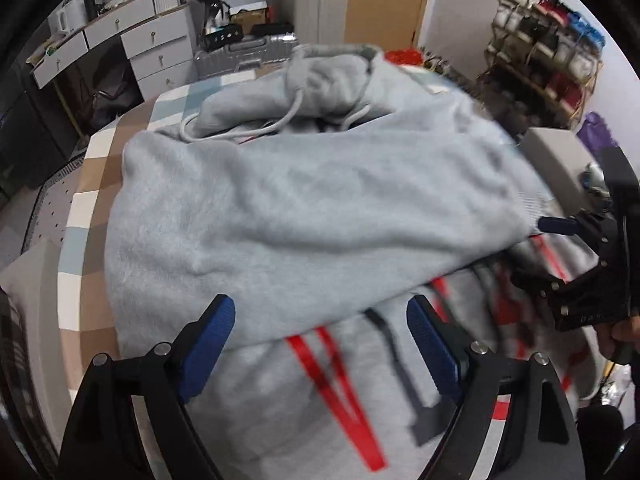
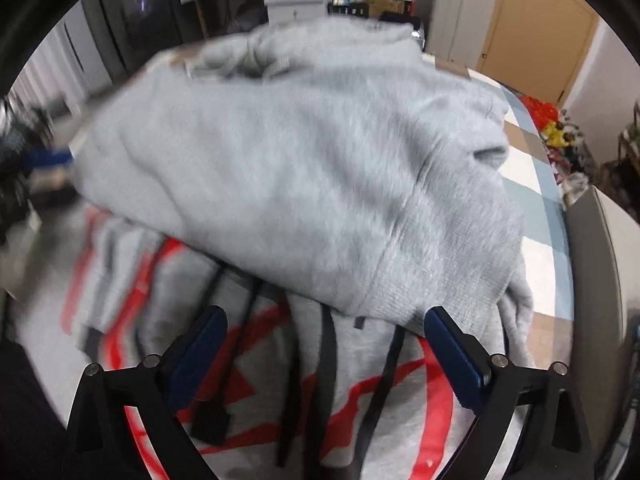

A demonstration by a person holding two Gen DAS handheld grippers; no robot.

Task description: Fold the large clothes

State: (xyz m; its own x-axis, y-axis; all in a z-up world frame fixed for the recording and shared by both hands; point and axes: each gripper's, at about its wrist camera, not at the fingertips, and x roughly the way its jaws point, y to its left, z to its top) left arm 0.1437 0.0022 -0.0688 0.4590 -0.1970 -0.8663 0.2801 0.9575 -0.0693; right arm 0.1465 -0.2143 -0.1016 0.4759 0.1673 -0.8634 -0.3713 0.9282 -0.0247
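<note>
Grey and soft, the hoodie (image 1: 304, 208) lies on a checked bed (image 1: 92, 200), its lower part folded up over the front with the red and black print. The hood and white cords sit at the far end. The left hand-held gripper (image 1: 320, 344) hangs over the fold with its blue pads wide apart, gripping nothing. The right hand-held gripper (image 2: 324, 356) is spread wide too, and it looks empty, though the picture is blurry.
</note>
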